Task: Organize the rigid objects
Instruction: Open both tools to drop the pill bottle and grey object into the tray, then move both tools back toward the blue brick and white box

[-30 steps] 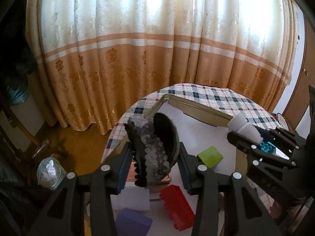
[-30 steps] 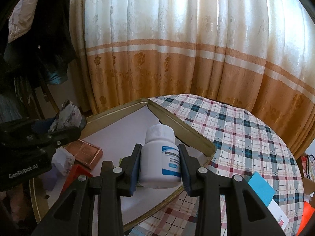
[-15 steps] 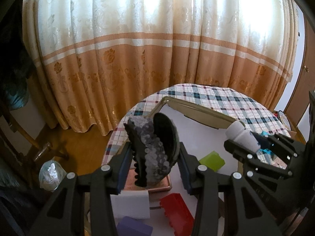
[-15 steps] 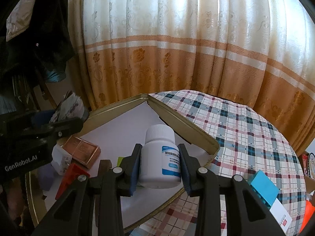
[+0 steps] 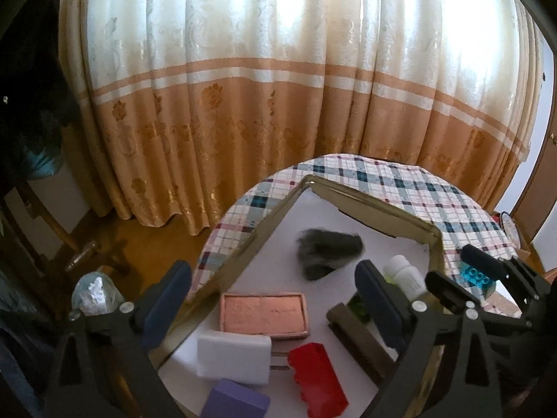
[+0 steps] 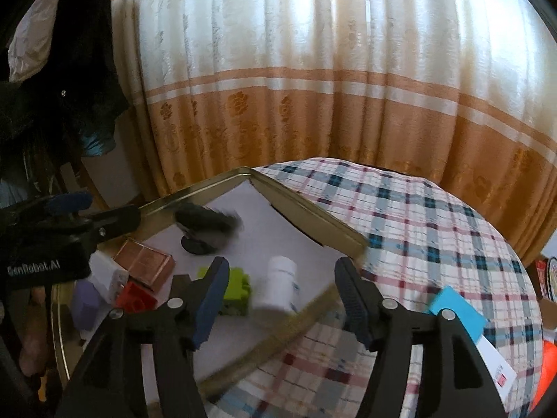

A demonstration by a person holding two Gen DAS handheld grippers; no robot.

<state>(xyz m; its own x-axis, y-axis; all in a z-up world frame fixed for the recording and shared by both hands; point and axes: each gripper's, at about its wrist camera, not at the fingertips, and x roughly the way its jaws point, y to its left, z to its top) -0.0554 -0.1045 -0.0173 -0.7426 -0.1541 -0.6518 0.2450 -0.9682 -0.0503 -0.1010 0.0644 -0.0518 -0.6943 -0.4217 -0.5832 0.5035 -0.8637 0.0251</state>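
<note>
Both the left gripper (image 5: 271,299) and right gripper (image 6: 282,299) gape wide, holding nothing. The white plastic pill bottle (image 6: 278,289) tilts, cap toward the curtain, inside the gold-rimmed tray (image 6: 313,216), beside a blurred dark sequined hair claw (image 5: 327,252).

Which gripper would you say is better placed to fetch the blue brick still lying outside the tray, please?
Probably the right gripper: it hangs open at the tray's near rim, and the blue brick lies on the cloth just beside it.

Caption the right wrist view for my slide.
Open right gripper above a blurred white plastic pill bottle in the gold-rimmed tray, beside a lime-green toy brick.
</note>
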